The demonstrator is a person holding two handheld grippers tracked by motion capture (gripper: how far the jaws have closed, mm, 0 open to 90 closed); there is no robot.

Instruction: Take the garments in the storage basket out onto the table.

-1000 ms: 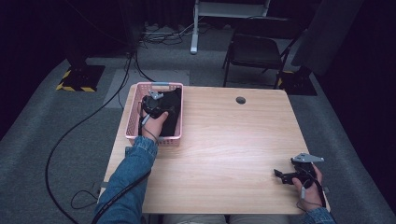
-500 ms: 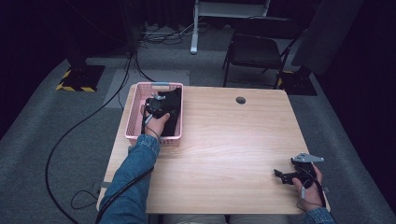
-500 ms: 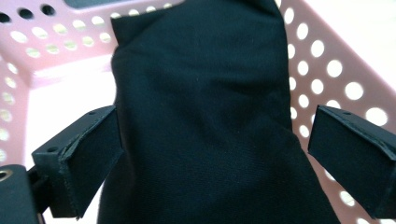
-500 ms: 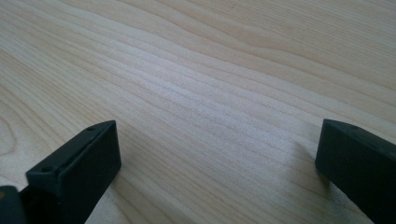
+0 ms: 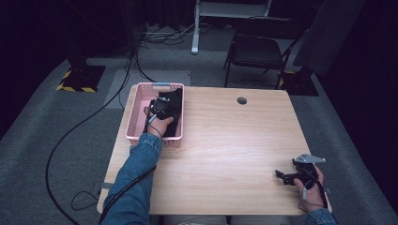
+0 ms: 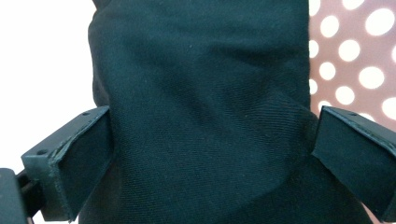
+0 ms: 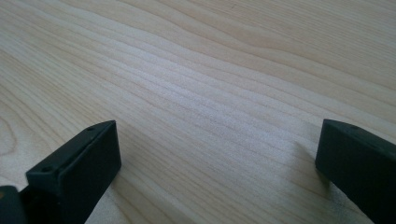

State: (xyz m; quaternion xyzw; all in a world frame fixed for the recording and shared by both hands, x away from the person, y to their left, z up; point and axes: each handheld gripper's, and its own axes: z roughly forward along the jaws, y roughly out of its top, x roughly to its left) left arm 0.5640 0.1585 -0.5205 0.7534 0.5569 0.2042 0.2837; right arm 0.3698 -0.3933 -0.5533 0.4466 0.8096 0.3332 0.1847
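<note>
A pink perforated basket (image 5: pixel 135 104) stands at the table's far left, with a black cloth (image 5: pixel 175 99) lying in it. My left gripper (image 5: pixel 161 108) reaches down into the basket. In the left gripper view the black cloth (image 6: pixel 201 93) bulges between the jaws, which stand wide apart on either side of it, so the left gripper (image 6: pixel 210 135) is open; the basket wall (image 6: pixel 355 56) shows behind it. My right gripper (image 5: pixel 283 175) rests low on the table near the front right corner. It is open over bare wood (image 7: pixel 210 70), nothing between its fingertips (image 7: pixel 217 149).
The wooden table (image 5: pixel 225 140) has a round cable hole (image 5: pixel 242 100) near its far edge. A black chair (image 5: pixel 256 49) stands behind the table. Cables (image 5: pixel 70 136) trail over the grey floor on the left.
My left hand has edged slightly forward over the cloth in the basket. The right gripper has stayed where it was.
</note>
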